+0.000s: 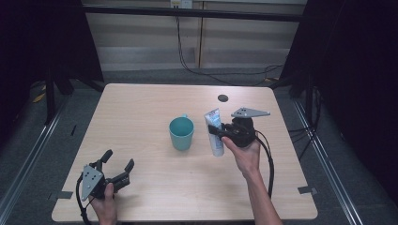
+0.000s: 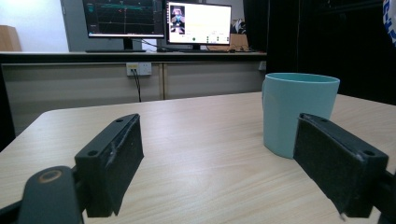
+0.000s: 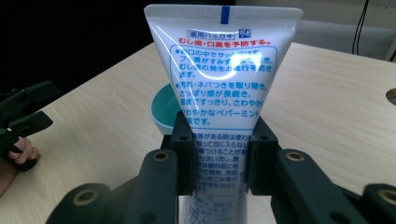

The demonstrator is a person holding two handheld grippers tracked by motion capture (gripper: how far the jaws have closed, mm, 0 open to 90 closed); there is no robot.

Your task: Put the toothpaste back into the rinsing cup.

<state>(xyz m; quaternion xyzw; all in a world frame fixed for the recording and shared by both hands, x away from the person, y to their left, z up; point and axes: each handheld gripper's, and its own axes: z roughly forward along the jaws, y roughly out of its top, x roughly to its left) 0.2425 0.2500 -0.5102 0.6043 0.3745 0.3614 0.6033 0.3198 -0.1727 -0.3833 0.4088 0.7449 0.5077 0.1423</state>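
The right gripper is clamped on the mid-body of 1 upright toothpaste tube just right of the teal cup; judged light, soft and glossy, so grip flat faces gently; the left gripper rests wide open, empty, near-left on the surface.

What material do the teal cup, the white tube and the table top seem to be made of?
Teal cup: probably matte plastic or glazed ceramic; an even, dull colour, so it stays open.
White tube: soft glossy plastic, judging by bright reflections and the flat crimped end.
Table top: pale wood-grain laminate, or possibly wood; fine streaks and a smooth surface.
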